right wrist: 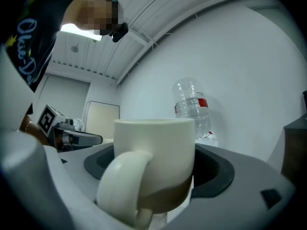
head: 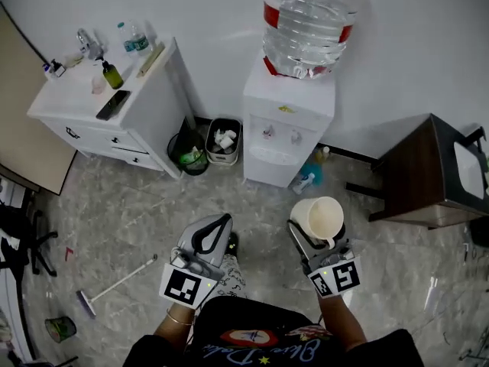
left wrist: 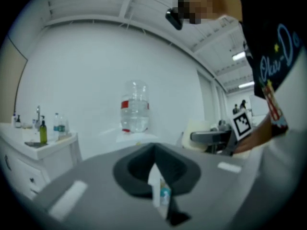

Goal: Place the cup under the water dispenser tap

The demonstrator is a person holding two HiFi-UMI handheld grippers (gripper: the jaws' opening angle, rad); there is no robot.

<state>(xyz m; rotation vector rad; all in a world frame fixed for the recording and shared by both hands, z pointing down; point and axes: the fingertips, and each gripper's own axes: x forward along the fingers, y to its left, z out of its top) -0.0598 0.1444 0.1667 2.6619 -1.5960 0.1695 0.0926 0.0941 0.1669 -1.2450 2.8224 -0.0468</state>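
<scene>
Over grey floor, cup upright

Looks like an office break corner or pantry nook to me. At 12 o'clock a white water dispenser with a big upturned jug stands against a plain white wall. At 10 o'clock sits a white cabinet with a faucet, a soap pump bottle and a water bottle on top. Two waste bins sit between them. The floor is marble-look tile, with a long-handled brush at 8 o'clock, rolling chair legs at 9 and a dark wooden side table at 3. Strip lights hang overhead on a slatted ceiling.
</scene>
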